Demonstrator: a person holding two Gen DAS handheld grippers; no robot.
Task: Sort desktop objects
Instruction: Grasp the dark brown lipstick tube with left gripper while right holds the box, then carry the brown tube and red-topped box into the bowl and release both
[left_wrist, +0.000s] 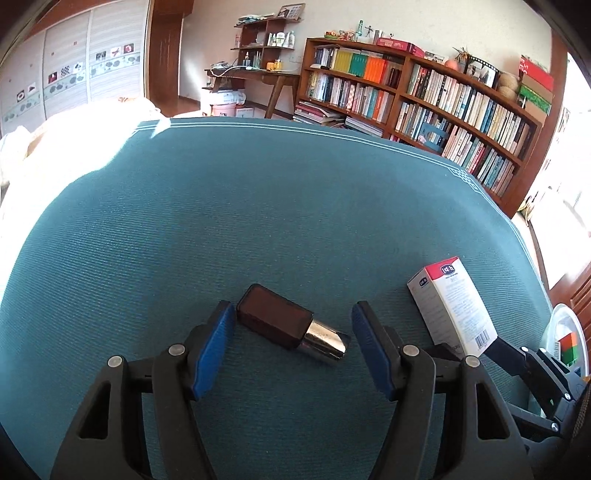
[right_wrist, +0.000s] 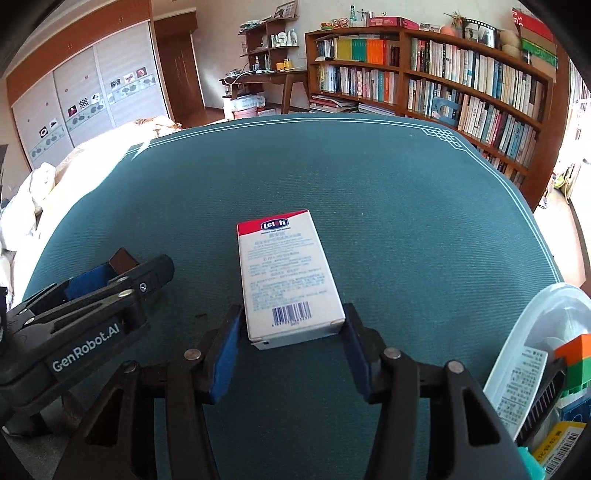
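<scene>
A dark brown bottle with a silver cap lies on its side on the teal tablecloth. My left gripper straddles it with jaws open; the left pad is at the bottle's base and the right pad stands clear of the cap. To the right lies a white box with a red band and a barcode, flat on the cloth. My right gripper has its blue pads against both side edges of the box's near end. In the right wrist view the left gripper shows at the left, with the bottle peeking past it.
A clear plastic tub at the table's right edge holds a printed packet, a black comb-like item and orange and green blocks. A bookshelf and a desk stand beyond the table's far edge; bedding lies to the left.
</scene>
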